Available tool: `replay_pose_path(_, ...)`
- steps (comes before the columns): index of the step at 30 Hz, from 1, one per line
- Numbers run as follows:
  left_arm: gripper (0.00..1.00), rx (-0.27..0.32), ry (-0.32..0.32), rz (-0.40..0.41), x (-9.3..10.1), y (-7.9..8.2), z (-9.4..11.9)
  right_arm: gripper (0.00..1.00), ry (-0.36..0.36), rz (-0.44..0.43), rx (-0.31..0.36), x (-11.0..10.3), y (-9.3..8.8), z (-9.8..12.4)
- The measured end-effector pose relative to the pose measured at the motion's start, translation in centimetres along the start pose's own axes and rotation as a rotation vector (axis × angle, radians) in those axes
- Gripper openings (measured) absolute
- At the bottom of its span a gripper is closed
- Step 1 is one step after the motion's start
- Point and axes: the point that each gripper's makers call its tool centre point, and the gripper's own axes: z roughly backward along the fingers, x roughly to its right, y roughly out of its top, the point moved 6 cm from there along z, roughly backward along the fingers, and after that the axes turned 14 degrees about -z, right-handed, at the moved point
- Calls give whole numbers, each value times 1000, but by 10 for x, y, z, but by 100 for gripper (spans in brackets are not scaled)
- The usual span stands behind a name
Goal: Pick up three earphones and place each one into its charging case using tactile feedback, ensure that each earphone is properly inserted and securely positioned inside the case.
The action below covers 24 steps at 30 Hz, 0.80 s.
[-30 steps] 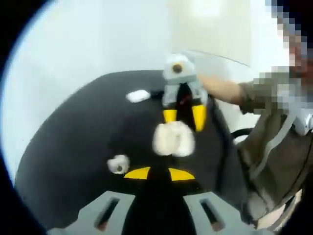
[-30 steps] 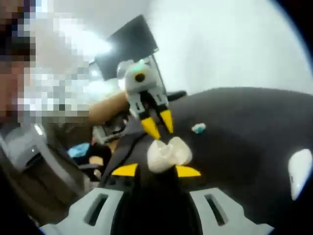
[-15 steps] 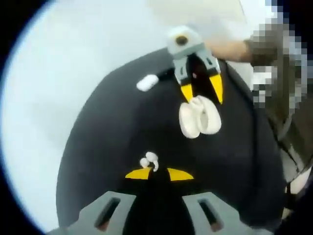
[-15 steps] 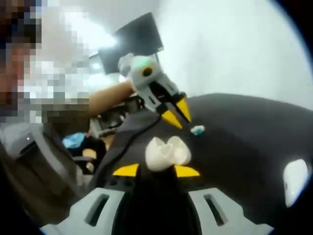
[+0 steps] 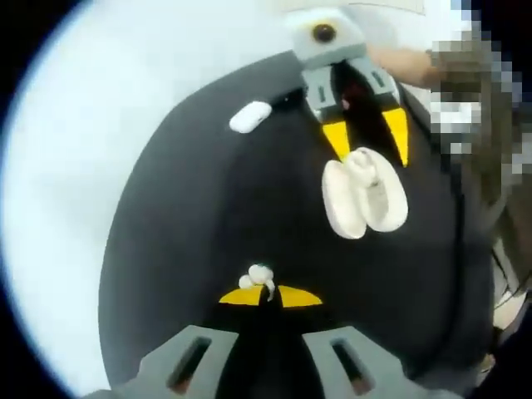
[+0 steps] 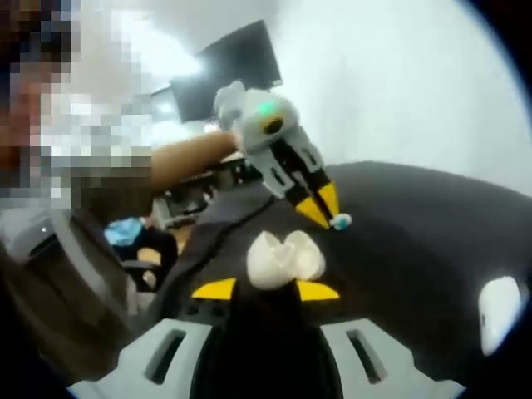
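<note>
White against the black round tabletop (image 5: 191,216), a small earbud (image 5: 259,275) now sits pinched between your left gripper (image 5: 269,296)'s closed yellow tips; half a second ago those tips were only reaching it, so the pickup looks done. A closed white case (image 5: 250,116) lies near the table's far edge. Rightward, your right gripper (image 5: 366,138) clamps the open white clamshell charging case (image 5: 364,194), ready for insertion. No readable writing shows.

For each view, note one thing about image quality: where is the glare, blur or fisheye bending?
Left gripper view: the black mat bulges into a dome from fisheye bending, and the open charging case looks soft. Right gripper view: bright glare washes out the upper left, and the closed case at the right edge is blurred.
</note>
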Motion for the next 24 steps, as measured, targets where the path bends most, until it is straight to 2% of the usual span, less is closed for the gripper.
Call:
replay_pose_path(4, 3, -12, -3, 5, 2, 0, 7, 27, 0, 1, 1, -1, 0, 0)
replay_pose_path(10, 3, -32, 40, 10, 4, -1, 29, 27, -1, 8, 1, 0, 0, 0)
replay_pose_path(18, 3, -57, 10, 79, 32, -3, 55, 27, -3, 6, 5, 0, 0, 0)
replay_pose_path(21, 3, -55, 32, 91, 44, -1, 61, 27, -8, 13, 4, 0, 0, 0)
replay_pose_path(24, 3, -26, 42, 130, 56, 2, 61, 27, -10, 16, 3, 1, 0, 0)
